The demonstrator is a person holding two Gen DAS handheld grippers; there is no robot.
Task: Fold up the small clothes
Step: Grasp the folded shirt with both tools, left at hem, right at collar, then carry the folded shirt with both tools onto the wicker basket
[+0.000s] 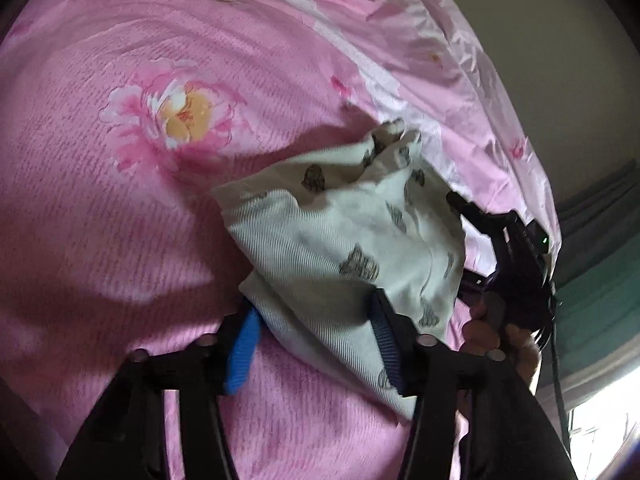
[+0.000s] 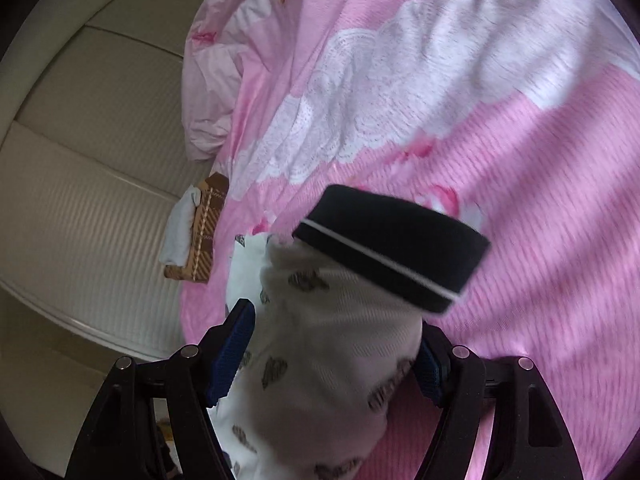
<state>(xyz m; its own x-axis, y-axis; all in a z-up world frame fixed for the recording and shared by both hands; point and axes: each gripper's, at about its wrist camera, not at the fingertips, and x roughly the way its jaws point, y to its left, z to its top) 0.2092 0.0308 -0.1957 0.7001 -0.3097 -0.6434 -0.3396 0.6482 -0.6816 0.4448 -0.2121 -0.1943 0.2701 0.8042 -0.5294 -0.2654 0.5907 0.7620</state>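
Note:
A small white ribbed garment with grey prints (image 1: 340, 248) hangs above the pink bed. It lies between the blue pads of my left gripper (image 1: 316, 332), whose jaws stand wide apart, so I cannot tell if they hold it. In the right wrist view the garment (image 2: 328, 360) has a dark navy cuff with a white stripe (image 2: 392, 244). It fills the gap of my right gripper (image 2: 334, 356), whose jaws also stand wide. The right gripper shows in the left wrist view (image 1: 516, 256), at the garment's right edge.
A pink floral bedspread (image 1: 160, 160) with a white lace-print band (image 2: 400, 92) covers the bed. A brown plaid item with white cloth (image 2: 200, 236) lies at the bed's edge beside a cream panelled wall (image 2: 88, 120). A crumpled pale pink pillow (image 2: 216, 60) lies at the far end.

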